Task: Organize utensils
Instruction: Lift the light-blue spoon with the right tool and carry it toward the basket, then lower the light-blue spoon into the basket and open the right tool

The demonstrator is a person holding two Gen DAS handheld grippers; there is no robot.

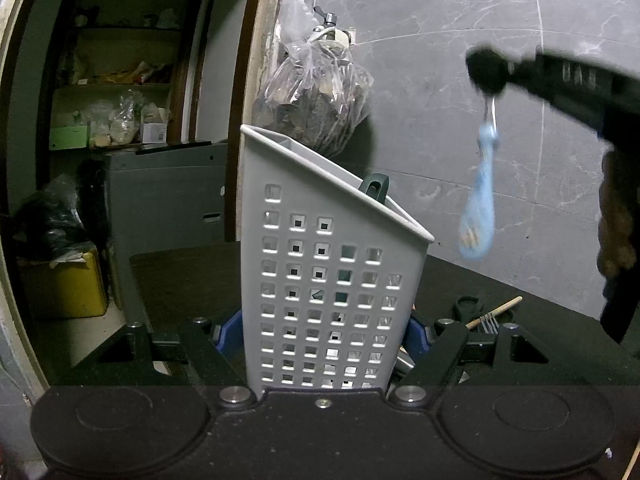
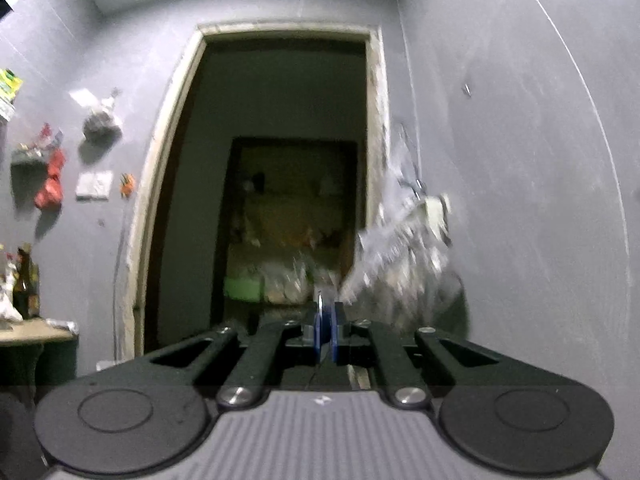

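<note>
A grey perforated utensil holder (image 1: 328, 280) stands on the black table (image 1: 180, 280), and my left gripper (image 1: 324, 336) is shut on its lower part, with a blue pad on each side. A dark green handle (image 1: 374, 188) pokes out of its top. To the upper right, my right gripper (image 1: 486, 74) is shut on the metal end of a light blue-handled utensil (image 1: 480, 208), which hangs down, blurred, to the right of the holder and above the table. In the right wrist view the blue pads (image 2: 320, 330) pinch a thin metal tip (image 2: 320, 300); the handle is hidden there.
Black scissors (image 1: 466, 306), a fork (image 1: 490, 322) and a wooden stick (image 1: 496, 312) lie on the table right of the holder. A plastic bag (image 1: 316, 100) hangs from a wall tap behind it. An open doorway with shelves (image 1: 116, 80) and a yellow container (image 1: 64, 280) are at the left.
</note>
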